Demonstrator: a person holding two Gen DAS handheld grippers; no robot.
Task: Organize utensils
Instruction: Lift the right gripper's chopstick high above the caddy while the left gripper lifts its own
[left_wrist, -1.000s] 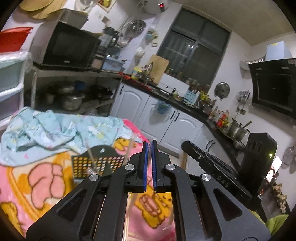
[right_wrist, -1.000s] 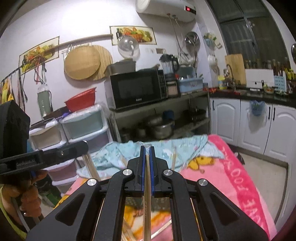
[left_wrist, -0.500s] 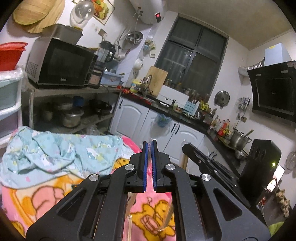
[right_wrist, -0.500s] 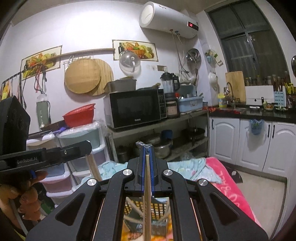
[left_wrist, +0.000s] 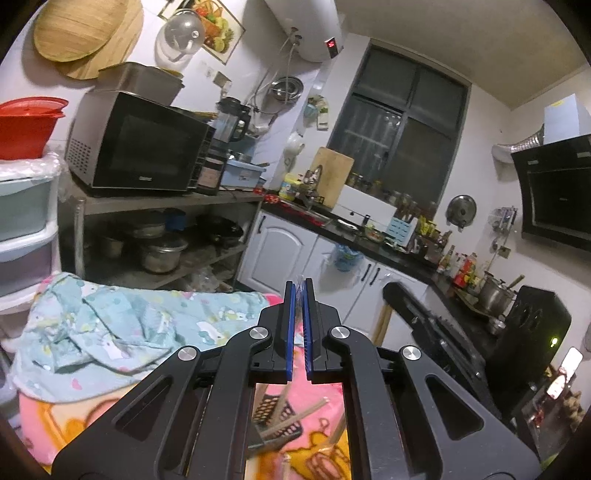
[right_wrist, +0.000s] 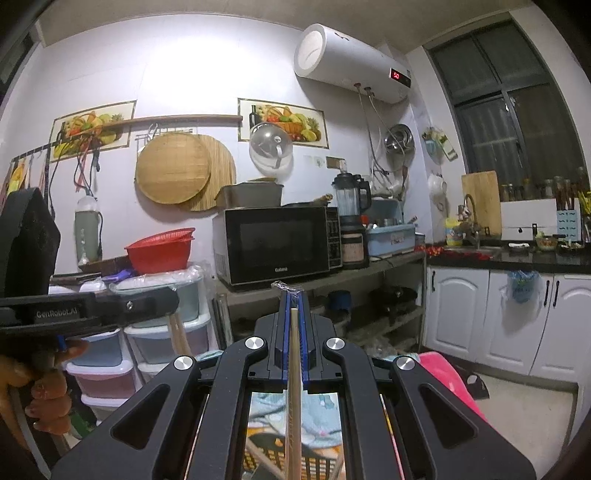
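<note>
the right gripper (right_wrist: 294, 332) has its jaws closed on a single wooden chopstick (right_wrist: 291, 398), which runs along the gap between the blue pads and trails down below the tool toward the black perforated basket (right_wrist: 273, 459). this is the governing relation: the basket lies directly beneath and slightly behind the fingertips, on the pink blanket (left_wrist: 314, 402), and the chopstick's long axis points steeply down into it. other chopsticks (left_wrist: 295, 417) already lean inside the basket, near the blanket's near edge. the left gripper (left_wrist: 298, 325) is closed to a thin slit; a wisp of clear film shows at its tips, and seen from the right wrist a pale stick (right_wrist: 177, 332) hangs beneath it, so it appears to hold one as well. both tools point roughly level at the kitchen wall, raised above the blanket. judged from this, the right hand is nearer the basket; the next move calls for lowering the stick tip-first.
</note>
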